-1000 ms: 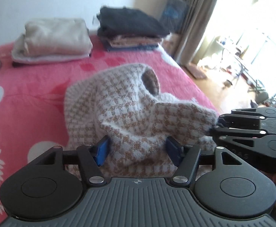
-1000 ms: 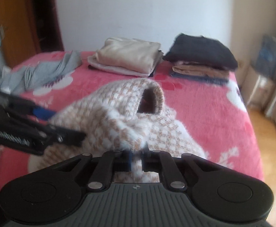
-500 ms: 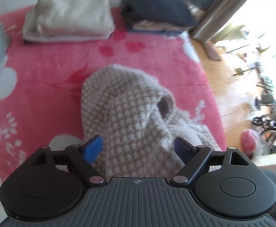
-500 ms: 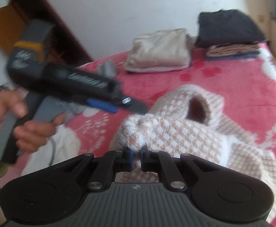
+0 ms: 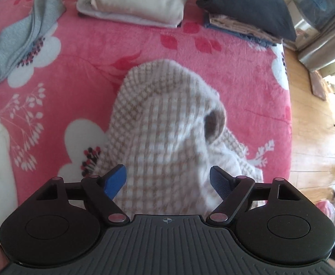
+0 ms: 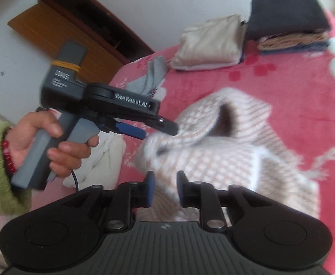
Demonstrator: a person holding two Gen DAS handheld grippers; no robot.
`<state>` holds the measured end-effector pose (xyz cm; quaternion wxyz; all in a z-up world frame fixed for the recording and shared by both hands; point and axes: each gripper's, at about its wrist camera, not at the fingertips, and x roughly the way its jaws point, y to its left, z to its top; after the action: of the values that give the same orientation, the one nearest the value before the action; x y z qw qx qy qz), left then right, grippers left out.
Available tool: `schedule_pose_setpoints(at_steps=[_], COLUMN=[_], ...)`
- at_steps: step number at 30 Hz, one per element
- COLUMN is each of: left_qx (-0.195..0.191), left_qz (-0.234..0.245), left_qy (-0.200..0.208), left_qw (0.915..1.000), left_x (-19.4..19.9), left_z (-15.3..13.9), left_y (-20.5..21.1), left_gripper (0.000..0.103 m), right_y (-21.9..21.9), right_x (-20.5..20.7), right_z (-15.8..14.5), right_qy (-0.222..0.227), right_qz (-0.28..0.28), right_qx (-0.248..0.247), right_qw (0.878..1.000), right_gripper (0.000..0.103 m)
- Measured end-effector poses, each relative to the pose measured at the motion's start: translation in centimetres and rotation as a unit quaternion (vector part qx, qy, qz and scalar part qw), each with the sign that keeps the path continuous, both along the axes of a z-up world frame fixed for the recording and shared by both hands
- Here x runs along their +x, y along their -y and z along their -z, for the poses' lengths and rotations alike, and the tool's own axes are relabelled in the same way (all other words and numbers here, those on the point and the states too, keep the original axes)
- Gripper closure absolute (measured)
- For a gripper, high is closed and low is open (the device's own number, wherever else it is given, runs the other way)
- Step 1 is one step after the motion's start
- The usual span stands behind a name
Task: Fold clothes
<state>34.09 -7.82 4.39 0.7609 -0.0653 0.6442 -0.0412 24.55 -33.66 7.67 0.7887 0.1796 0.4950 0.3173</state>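
Two folded stacks, a cream pile [image 5: 135, 0] and a dark-topped pile [image 5: 247, 11], sit at the far edge of the bed [image 5: 87, 52], so part of the task appears done. The checked sweater [image 5: 167, 123] lies rumpled mid-bed, not yet flat, and a grey garment [image 5: 18, 43] at far left looks unfolded; both seemingly remain. The left claw [image 5: 168, 182] hangs over the sweater's near part, jaws wide and opening further, pads clear of the knit. The right claw [image 6: 164, 189] is partly open and opening, sweater fabric showing between the pads but apparently unpinched.
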Motion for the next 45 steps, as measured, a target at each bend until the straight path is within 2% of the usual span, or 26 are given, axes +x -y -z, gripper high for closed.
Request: schedule_pose_setpoints(at_steps=[2,4,6,9,12,14,16,18,19,20,21,23,24,28,30,32,34,36,38,42,45], left_qx=[-0.015,-0.029,-0.054,-0.079,-0.082,-0.077,-0.065,-0.047,-0.039,-0.03,-0.022,-0.031,-0.043,-0.083,-0.074,-0.053,-0.05,-0.047,-0.042,0.008,0.027], left_qz=[0.015,0.021,0.018,0.014,0.029,0.045,0.067,0.119,0.138,0.157,0.175,0.195,0.198,0.201,0.219,0.23,0.22,0.21,0.202,0.193,0.17], left_qy=[0.018,0.034,0.044,0.051,0.048,0.042,0.033,0.037,0.051,0.067,0.082,0.103,0.109,0.113,0.126,0.154,0.168,0.181,0.179,0.167,0.149], left_qw=[0.9996,0.9988,0.9974,0.9955,0.995,0.9951,0.9951,0.9912,0.9884,0.9849,0.9808,0.975,0.9732,0.9695,0.9648,0.9596,0.9595,0.9596,0.962,0.9668,0.9737], left_x=[1.6,2.8,2.9,1.4,-0.5,-1.8,-3.1,-4.4,-4.9,-5.4,-5.9,-6.7,-6.8,-7.5,-8.2,-8.8,-9.4,-9.9,-10.6,-12.1,-12.7], left_z=[-1.7,-3.3,-4.3,-3.6,-2.2,-1.3,-0.9,-1.2,-1.5,-1.8,-2.1,-2.0,-1.7,0.3,1.8,3.3,5.3,7.2,9.2,12.5,14.1], left_y=[-0.6,-1.8,-3.6,-6.1,-7.6,-8.3,-8.7,-9.0,-9.3,-9.7,-10.0,-10.8,-11.0,-10.9,-10.4,-10.1,-10.4,-10.7,-10.6,-10.3,-10.8], left_gripper=[0.02,0.015,0.012,0.008,0.008,0.009,0.009,0.008,0.008,0.008,0.006,0.006,0.006,0.006,0.006,0.006,0.006,0.006,0.006,0.008,0.011], right_y=[2.0,2.7,1.7,-0.8,-2.2,-2.0,-2.1,-2.7,-3.1,-3.4,-3.9,-6.2,-7.7,-12.8,-15.4,-17.7,-19.3,-19.7,-19.9,-20.8,-19.9], right_x=[0.0,0.5,1.5,2.9,3.7,4.2,5.0,6.1,6.4,6.4,6.1,4.2,2.6,-2.8,-4.9,-6.2,-7.3,-8.6,-10.3,-14.9,-17.6], right_z=[-2.3,-3.3,-2.5,0.1,3.2,5.0,7.2,10.0,11.6,13.2,15.0,17.7,18.2,18.5,18.1,17.2,16.3,15.9,15.8,16.3,15.2], right_qy=[0.012,0.018,0.017,0.022,0.019,0.012,0.001,-0.022,-0.041,-0.069,-0.109,-0.169,-0.169,-0.15,-0.141,-0.125,-0.113,-0.107,-0.093,-0.047,-0.042], right_qz=[0.02,0.024,0.011,0.002,0.059,0.117,0.17,0.204,0.224,0.236,0.235,0.221,0.216,0.181,0.159,0.107,0.057,0.02,-0.014,-0.084,-0.131], right_qx=[-0.031,-0.056,-0.084,-0.104,-0.108,-0.11,-0.119,-0.141,-0.145,-0.129,-0.099,-0.044,-0.043,-0.075,-0.099,-0.133,-0.154,-0.154,-0.154,-0.172,-0.158], right_qw=[0.999,0.998,0.996,0.994,0.992,0.987,0.978,0.968,0.963,0.961,0.961,0.96,0.961,0.969,0.972,0.977,0.98,0.982,0.984,0.98,0.978], right_gripper=[0.048,0.042,0.038,0.038,0.038,0.037,0.028,0.025,0.025,0.025,0.031,0.032,0.032,0.032,0.031,0.031,0.031,0.031,0.031,0.031,0.032])
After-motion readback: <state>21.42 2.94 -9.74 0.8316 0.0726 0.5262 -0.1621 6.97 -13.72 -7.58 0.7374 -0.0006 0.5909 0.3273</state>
